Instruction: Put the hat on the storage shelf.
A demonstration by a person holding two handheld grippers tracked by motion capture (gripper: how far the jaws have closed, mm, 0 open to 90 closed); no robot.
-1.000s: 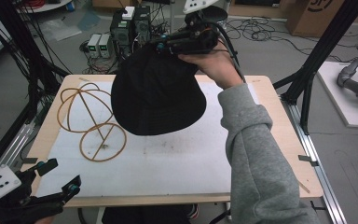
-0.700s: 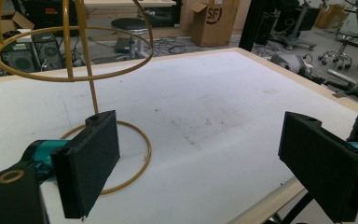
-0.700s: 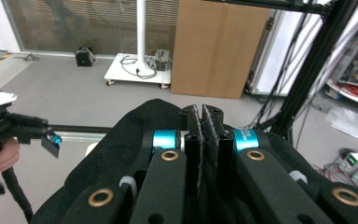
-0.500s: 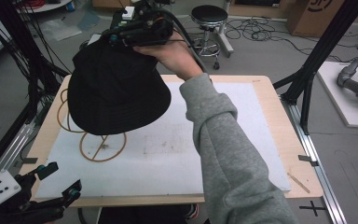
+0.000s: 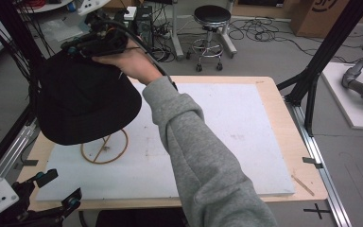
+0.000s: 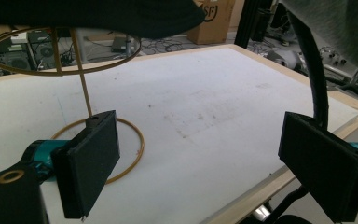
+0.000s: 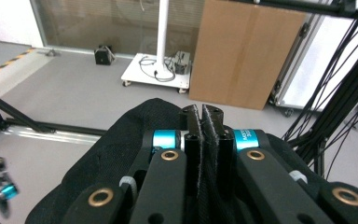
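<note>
At the lower left of the high view the left claw (image 5: 52,191) rests low at the near corner of the tabletop (image 5: 269,90), its two black jaws spread wide with nothing between them; in the left gripper view the left claw (image 6: 200,172) shows the same gap, with bare white mat (image 6: 205,102) between the pads.

Just beyond it stands the gold wire hat stand (image 5: 105,147) — a round base ring lying flat on the mat, a thin upright stem, and a wider hoop at the top, seen clearly in the left gripper view as the stand (image 6: 81,88). The black hat (image 5: 82,101) hangs in the air over the stand's top, covering the hoop from above in the high view; from the left gripper view the hat's dark brim (image 6: 102,16) sits above the hoop, and whether it touches the wire cannot be told.

Up at the hat's far edge, the right claw (image 5: 92,45) is clamped on the fabric, held by a hand with a grey sleeve (image 5: 203,156) reaching diagonally across the tabletop. The right gripper view shows the right claw (image 7: 204,116) closed tight — a fold of black cloth pinched between the jaws, the rest of the hat draped below them.

To the right, the mat lies bare and the wooden border of the tabletop runs to a black frame post (image 5: 319,71).
</note>
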